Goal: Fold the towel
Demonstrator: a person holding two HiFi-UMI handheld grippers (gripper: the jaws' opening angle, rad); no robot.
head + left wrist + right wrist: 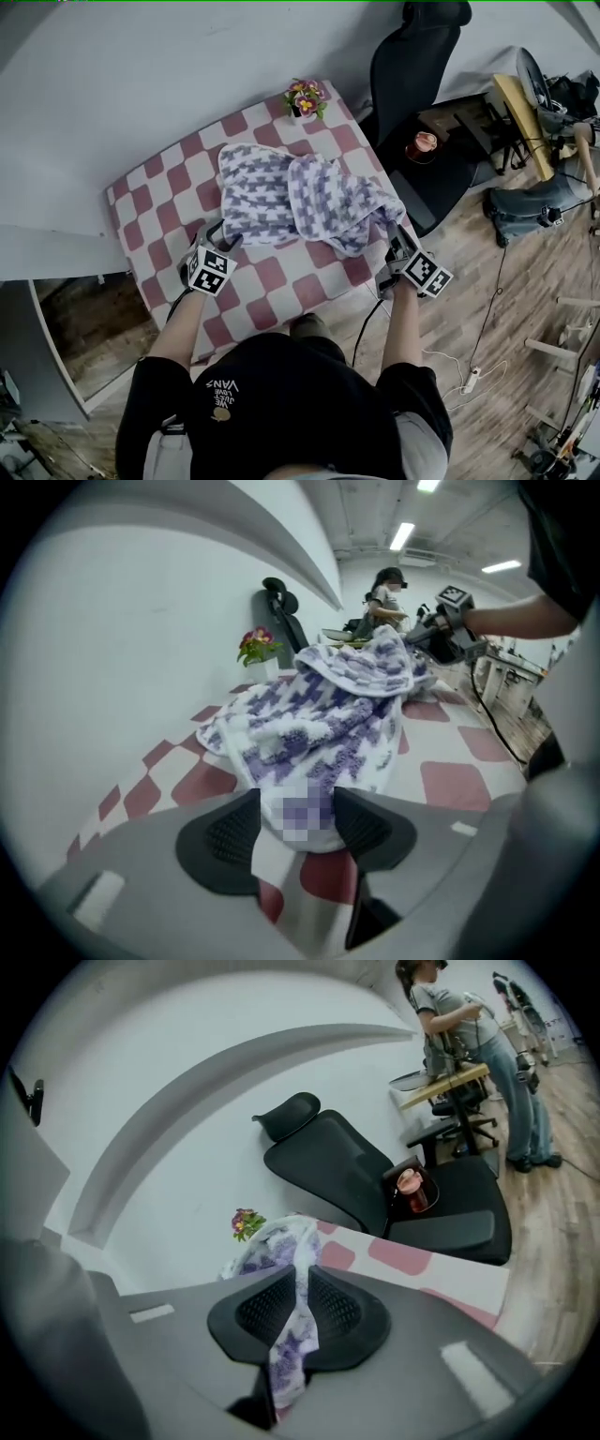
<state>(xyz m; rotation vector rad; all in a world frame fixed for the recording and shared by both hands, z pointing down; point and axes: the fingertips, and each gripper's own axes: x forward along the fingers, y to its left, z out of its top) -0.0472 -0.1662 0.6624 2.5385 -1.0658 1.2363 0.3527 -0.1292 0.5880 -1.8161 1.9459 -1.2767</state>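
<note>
A white towel with a purple houndstooth pattern (300,197) lies bunched on the red-and-white checked table (272,281). At the near left, my left gripper (216,236) stands open, and the towel's near corner (319,714) lies loosely between its wide-apart pads (220,836). The left gripper view shows this gripper (298,822) low over the table. At the table's right edge, my right gripper (389,234) is shut on the towel's other corner. In the right gripper view a strip of towel (302,1241) is pinched between the jaws of that gripper (302,1302) and hangs below them.
A small pot of flowers (305,98) stands at the table's far edge. A black office chair (412,66) sits to the right with a red cup (422,145) on its seat. A person (459,1035) stands at a bench beyond. Cables lie on the wooden floor (487,309).
</note>
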